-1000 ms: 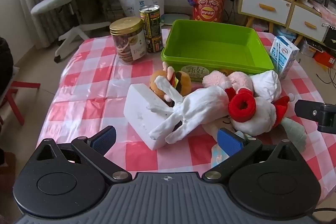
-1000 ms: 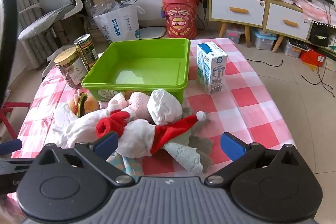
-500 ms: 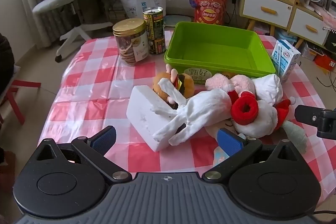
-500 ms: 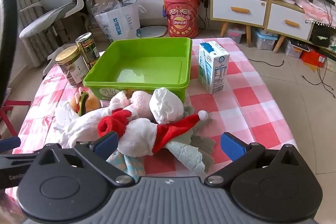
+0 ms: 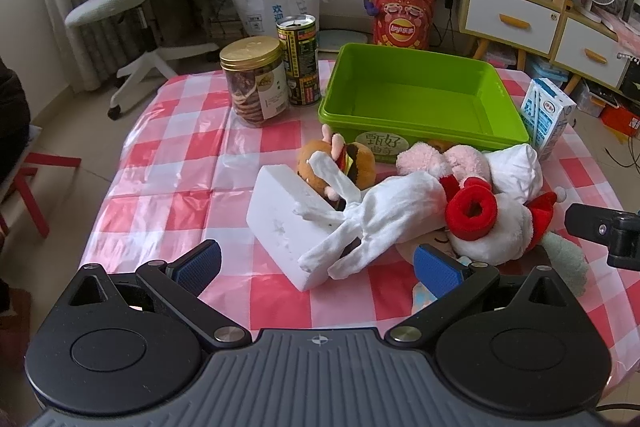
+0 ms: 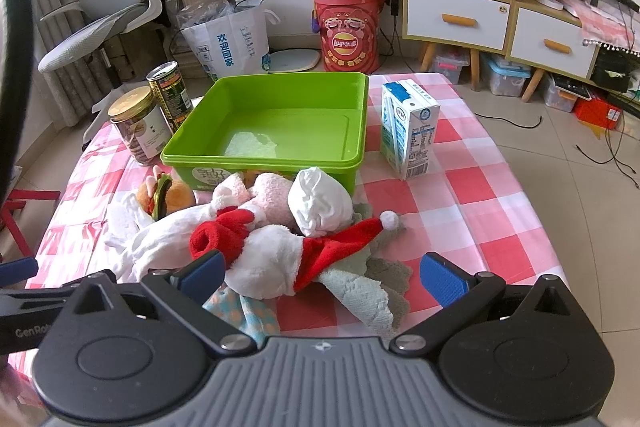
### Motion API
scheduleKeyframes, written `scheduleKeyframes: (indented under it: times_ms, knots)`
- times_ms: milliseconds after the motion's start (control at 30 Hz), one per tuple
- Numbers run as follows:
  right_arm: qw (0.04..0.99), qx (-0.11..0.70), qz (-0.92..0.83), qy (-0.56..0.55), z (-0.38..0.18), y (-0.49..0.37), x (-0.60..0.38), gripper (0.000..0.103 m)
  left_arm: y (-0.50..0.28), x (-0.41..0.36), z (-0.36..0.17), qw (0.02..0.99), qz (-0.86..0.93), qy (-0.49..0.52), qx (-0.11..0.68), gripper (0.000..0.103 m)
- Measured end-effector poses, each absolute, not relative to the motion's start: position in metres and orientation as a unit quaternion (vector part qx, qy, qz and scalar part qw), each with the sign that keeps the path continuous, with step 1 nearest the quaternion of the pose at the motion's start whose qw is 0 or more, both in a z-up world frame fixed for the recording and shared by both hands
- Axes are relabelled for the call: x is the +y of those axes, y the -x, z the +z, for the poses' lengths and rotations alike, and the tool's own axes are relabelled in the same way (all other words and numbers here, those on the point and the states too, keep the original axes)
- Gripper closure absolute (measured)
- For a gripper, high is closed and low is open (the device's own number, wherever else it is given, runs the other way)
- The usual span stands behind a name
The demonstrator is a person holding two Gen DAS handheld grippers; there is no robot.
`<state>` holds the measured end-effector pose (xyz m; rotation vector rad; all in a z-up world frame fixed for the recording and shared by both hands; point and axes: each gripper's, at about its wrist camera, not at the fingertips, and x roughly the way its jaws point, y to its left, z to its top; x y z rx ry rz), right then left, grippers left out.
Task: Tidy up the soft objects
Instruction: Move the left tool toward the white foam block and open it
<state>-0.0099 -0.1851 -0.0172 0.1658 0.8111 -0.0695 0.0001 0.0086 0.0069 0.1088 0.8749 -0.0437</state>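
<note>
Left wrist view: a white glove drapes over a white block, beside a burger plush, in front of the green bin on the tabletop.
Left tongs: apart, empty, glove fingertips between them.
Right wrist view: a red-and-white plush lies in the pile just before the bin.
Right tongs: apart, empty, the plush between their tips.

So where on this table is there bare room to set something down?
Bare checked cloth lies left of the foam block, below the cookie jar, and right of the soft toy pile, below the milk carton. The green bin is empty too. The middle, in front of the bin, is crowded.
</note>
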Motion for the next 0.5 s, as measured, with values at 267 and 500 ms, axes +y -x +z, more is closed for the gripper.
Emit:
scheduleKeyframes:
  times_ms: [267,500]
  knots:
    - [0.916,0.392,-0.035,-0.083,-0.0123,0.0122,-0.1855,0.022,0.0007,0.0085,0.0085,0.904,-0.020,-0.055,0.423,0.005]
    - [0.916,0.390,-0.033,-0.082,-0.0094,0.0127,-0.1845,0.022,0.0004,0.0103,0.0101,0.902,-0.022,-0.056,0.427,0.005]
